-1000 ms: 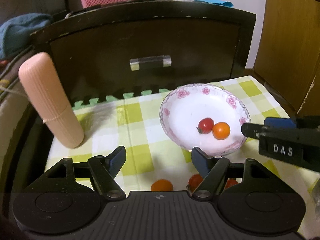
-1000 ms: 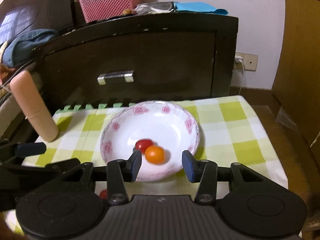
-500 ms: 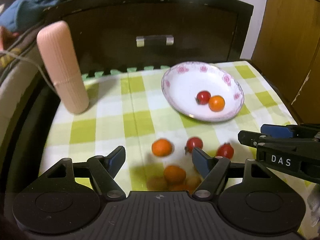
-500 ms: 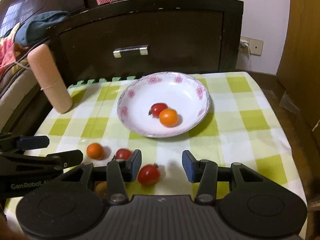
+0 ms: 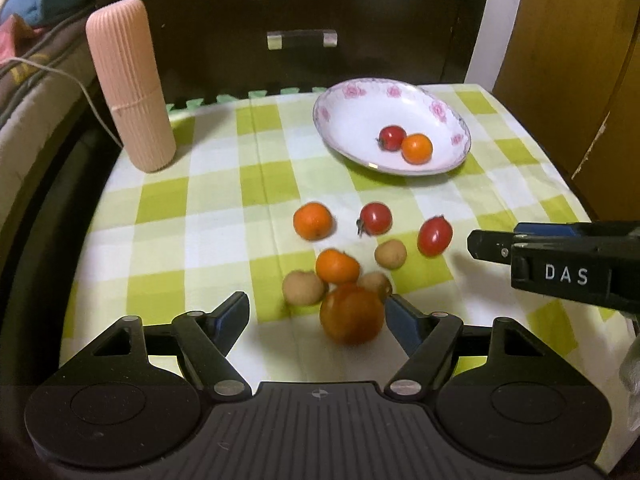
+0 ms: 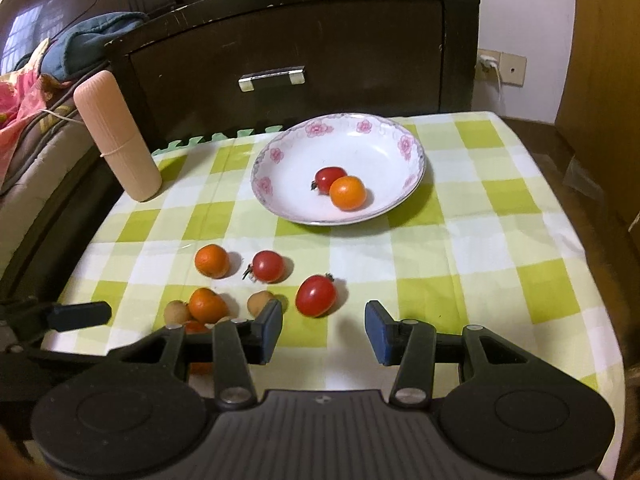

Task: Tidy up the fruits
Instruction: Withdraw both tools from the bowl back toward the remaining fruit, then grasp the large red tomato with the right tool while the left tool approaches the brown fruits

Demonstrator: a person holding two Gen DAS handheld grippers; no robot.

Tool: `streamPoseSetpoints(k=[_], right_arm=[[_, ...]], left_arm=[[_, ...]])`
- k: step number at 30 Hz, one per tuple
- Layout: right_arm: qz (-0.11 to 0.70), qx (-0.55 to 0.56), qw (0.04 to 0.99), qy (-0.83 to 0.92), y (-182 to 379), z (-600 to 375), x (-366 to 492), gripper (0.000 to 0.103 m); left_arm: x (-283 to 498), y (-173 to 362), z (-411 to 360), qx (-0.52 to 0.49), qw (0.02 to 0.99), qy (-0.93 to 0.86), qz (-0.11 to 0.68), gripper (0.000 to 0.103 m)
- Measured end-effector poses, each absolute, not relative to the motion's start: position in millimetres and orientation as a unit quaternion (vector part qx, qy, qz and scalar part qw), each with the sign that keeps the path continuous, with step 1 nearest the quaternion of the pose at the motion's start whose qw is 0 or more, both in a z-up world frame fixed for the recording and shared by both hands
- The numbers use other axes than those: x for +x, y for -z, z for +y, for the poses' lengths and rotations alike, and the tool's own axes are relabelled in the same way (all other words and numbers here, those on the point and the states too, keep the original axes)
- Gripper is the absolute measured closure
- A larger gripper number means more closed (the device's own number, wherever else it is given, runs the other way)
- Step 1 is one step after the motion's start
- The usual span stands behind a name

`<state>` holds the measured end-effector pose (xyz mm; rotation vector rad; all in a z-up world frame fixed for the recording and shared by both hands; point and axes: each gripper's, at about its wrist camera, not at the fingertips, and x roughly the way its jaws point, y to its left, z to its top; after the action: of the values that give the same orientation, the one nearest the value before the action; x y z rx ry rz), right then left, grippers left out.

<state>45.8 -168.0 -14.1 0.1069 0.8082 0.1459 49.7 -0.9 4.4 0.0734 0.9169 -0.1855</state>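
A white floral plate (image 5: pixel 352 100) (image 6: pixel 384 144) holds a red cherry tomato (image 5: pixel 392 138) (image 6: pixel 329 178) and a small orange (image 5: pixel 417 149) (image 6: pixel 348 193). Loose on the checked cloth lie two small oranges (image 5: pixel 313 221) (image 6: pixel 212 261), two cherry tomatoes (image 5: pixel 375 218) (image 6: pixel 316 295), several brown longans (image 5: pixel 390 254) and a large tomato (image 5: pixel 351 314). My left gripper (image 5: pixel 316 316) is open just short of the large tomato, which sits toward its right finger. My right gripper (image 6: pixel 324 328) is open and empty, near the oval cherry tomato.
A ribbed pink cylinder (image 5: pixel 130 84) (image 6: pixel 118 136) stands at the table's far left corner. A dark wooden drawer unit (image 6: pixel 300 48) backs the table. A bed with clothes lies left, and a wooden door (image 5: pixel 572 40) stands right.
Both grippers have pulled back from the plate toward the near edge, bringing the loose fruits into view. Both stay open and empty.
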Motion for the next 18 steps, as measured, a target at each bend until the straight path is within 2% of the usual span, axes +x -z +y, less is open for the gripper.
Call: streamPoseSetpoints(k=[18], right_arm=[[0.432, 0.019, 0.884, -0.175, 28.7, -109.9, 44.6, 0.059]], left_arm=[[22.5, 3.9, 12.2, 0.047, 0.875, 0.090, 0.474, 0.021]])
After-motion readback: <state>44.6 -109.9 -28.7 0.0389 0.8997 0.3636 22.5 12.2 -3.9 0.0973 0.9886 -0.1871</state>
